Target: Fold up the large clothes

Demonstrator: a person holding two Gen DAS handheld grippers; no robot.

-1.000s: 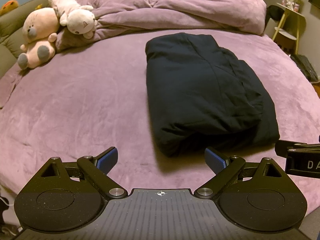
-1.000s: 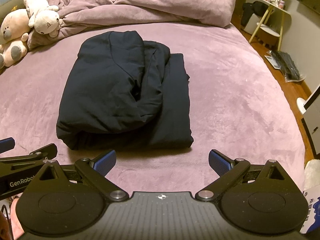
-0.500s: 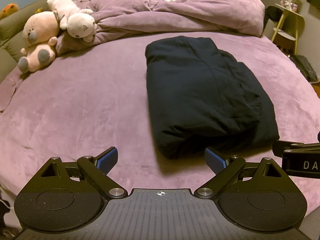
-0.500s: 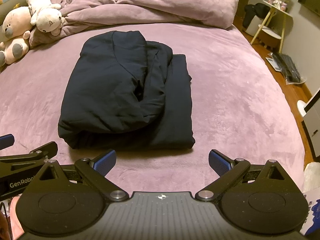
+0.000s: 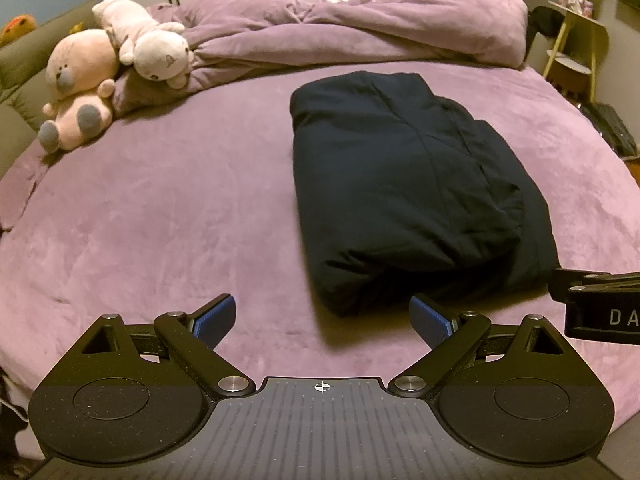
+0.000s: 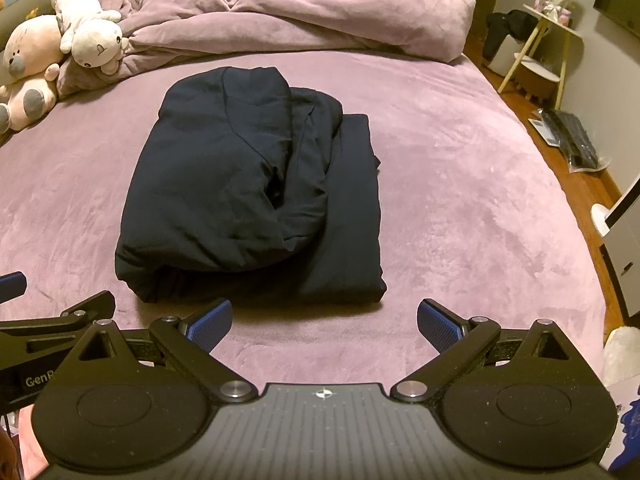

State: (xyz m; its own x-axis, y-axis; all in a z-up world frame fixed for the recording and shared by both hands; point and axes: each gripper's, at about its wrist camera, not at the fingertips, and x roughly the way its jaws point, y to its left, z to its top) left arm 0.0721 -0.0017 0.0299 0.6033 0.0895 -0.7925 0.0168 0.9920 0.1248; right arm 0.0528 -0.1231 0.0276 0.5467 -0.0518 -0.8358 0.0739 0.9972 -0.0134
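Observation:
A dark navy garment (image 5: 404, 184) (image 6: 248, 184) lies folded into a thick rectangular bundle on the purple bed (image 5: 160, 208) (image 6: 460, 200). My left gripper (image 5: 323, 318) hangs open above the bed's near edge, just short of the bundle's near left corner, touching nothing. My right gripper (image 6: 325, 322) is open too, a little short of the bundle's near edge, with nothing between its blue pads. Each gripper shows at the side of the other's view.
A rumpled purple duvet (image 5: 360, 36) (image 6: 300, 20) is heaped at the head of the bed. Two plush toys (image 5: 76, 80) (image 6: 92, 36) sit at the far left. A small yellow side table (image 6: 548, 52) and a black keyboard (image 6: 572, 140) stand on the wooden floor at right.
Both grippers have drawn back and tipped slightly, so the folded garment sits a little farther off in both views. The garment itself has not moved.

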